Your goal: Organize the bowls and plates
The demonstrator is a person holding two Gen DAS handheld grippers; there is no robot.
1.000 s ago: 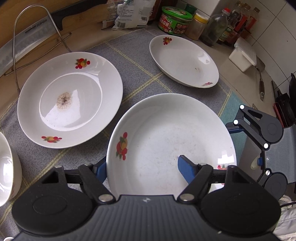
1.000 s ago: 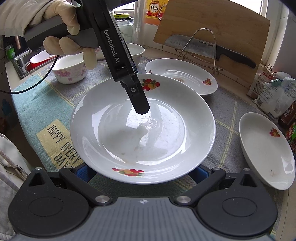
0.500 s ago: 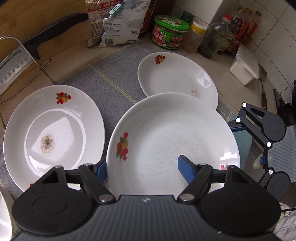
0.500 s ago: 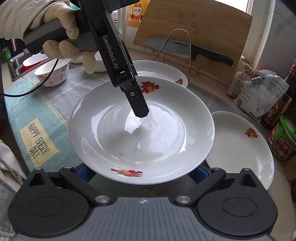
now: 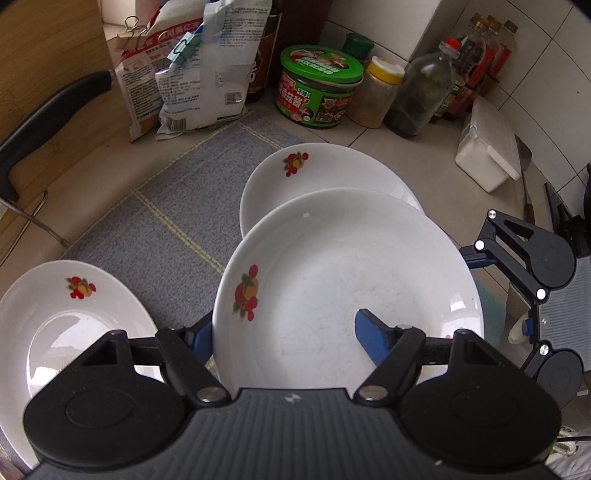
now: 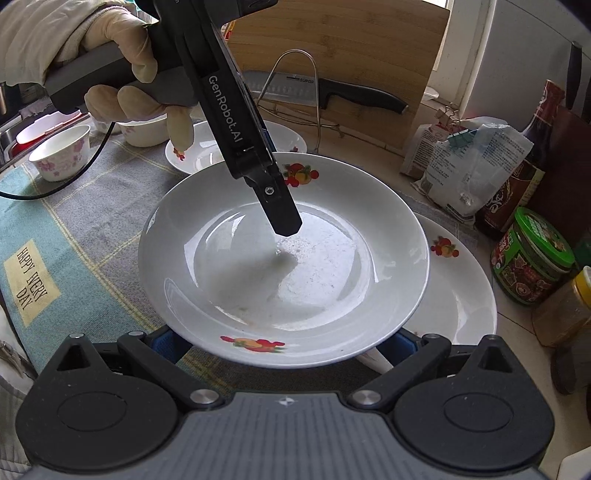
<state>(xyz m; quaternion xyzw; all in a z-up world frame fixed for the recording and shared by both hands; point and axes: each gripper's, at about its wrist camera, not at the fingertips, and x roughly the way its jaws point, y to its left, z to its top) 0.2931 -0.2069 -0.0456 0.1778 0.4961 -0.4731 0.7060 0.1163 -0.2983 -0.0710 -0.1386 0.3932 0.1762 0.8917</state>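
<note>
On a crowded kitchen counter, over a grey mat (image 5: 177, 206), the carried plate (image 5: 347, 288) is now overlapping the far plate (image 5: 332, 173), having travelled away from the near plate (image 5: 70, 317); stacking looks close. The left gripper (image 5: 284, 334), half open, is pinching its rim, angled steeply down. The right gripper (image 6: 284, 341) is cradling the opposite edge; its grip I cannot tell.

Both claws are the same build: a ribbed grey body up front, two round black discs at the sides, black linkage arms with silver pivot screws, and blue pads at the tips. The left claw (image 5: 284, 332) shows one blue pad (image 5: 373, 341) clearly. In the right wrist view its long black finger (image 6: 279, 208) has white "GenRobot.AI" lettering and a small screw near the tip, plus a thin black cable (image 6: 55, 184). The left hand (image 6: 133, 88) wears a pale glove and a light sleeve (image 6: 33, 33). The right claw (image 6: 280, 341) matches.
</note>
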